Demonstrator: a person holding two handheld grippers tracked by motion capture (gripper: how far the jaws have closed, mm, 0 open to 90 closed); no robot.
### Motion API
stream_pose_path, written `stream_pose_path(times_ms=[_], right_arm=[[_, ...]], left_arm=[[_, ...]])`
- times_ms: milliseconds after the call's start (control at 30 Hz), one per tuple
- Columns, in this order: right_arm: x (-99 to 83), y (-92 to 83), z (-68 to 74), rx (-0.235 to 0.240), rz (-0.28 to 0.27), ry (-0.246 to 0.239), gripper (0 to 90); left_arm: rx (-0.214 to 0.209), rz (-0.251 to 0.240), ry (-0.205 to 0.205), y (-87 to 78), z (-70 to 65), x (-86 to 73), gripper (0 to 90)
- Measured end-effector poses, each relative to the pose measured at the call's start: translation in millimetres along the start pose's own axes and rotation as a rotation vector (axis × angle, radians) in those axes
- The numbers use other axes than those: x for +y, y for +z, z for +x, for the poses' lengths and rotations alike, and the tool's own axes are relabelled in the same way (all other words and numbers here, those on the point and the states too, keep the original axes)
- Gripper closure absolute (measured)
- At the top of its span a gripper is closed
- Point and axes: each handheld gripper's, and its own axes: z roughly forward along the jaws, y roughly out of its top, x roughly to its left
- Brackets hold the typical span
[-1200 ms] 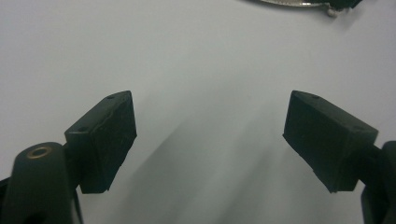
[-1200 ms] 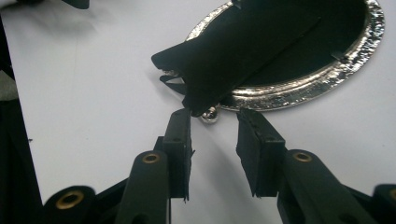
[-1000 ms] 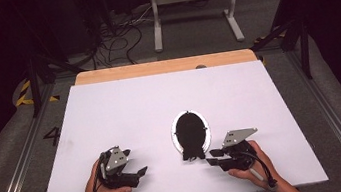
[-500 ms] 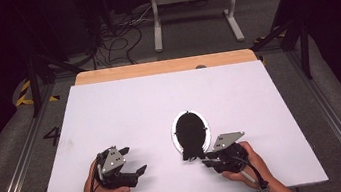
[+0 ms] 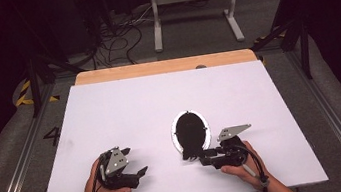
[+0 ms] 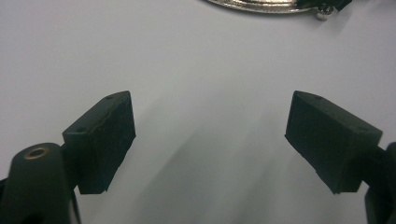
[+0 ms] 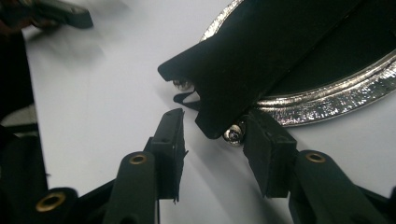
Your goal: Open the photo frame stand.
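Below the middle of the high view, slightly right, an oval mirror (image 5: 190,132) with a silver rim and a dark face lies flat on the white desk (image 5: 159,102). Its black stand flap sticks out at its lower end. At lower right a hand (image 5: 243,166) comes in from the bottom edge and holds the right claw (image 5: 202,158) pointing left, its tips at the mirror's lower end. At lower left the other hand (image 5: 100,189) holds the left claw (image 5: 135,162) pointing right, well apart from the mirror, resting low on the desk.

Across the left gripper view, the left claw (image 6: 210,135) stands wide open with bare desk (image 6: 205,70) between its two black pads. A sliver of the mirror's silver rim (image 6: 261,5) shows at the top edge.

Toward the upper right of the right gripper view lies the mirror (image 7: 327,100), with its black stand flap (image 7: 252,60) slanting down to the frame's centre. The right claw (image 7: 212,140) is partly open and has just been opening. The flap's tip and a small silver screw (image 7: 232,134) sit between its pads, the screw just beside the right-hand pad. The pads do not press on the flap. The left claw (image 7: 56,14) is a blur at upper left.
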Motion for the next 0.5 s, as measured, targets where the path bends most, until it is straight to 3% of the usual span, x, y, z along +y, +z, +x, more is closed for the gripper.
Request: stream_pose_path(times_ms=[133, 267, 400, 500], right_arm=[[-1.2, 1.1, -9.4, 0.082, -0.038, 0.096, 51.8], [-1.7, 2.1, -15.1, 0.126, -0.071, 0.153, 50.5], [-0.2, 0.7, -19.6, 0.144, -0.095, 0.214, 49.2], [1.2, 0.1, -20.6, 0.135, -0.119, 0.223, 49.3]], left_arm=[[0.010, 0.028, 0.014, 4.0, -1.9, 0.8, 16.2], [0.004, 0.038, 0.025, 7.5, -4.0, 2.4, 16.1], [0.004, 0.049, 0.037, 10.2, -5.8, 3.6, 16.0], [0.001, 0.055, 0.040, 12.8, -6.9, 4.8, 15.9]])
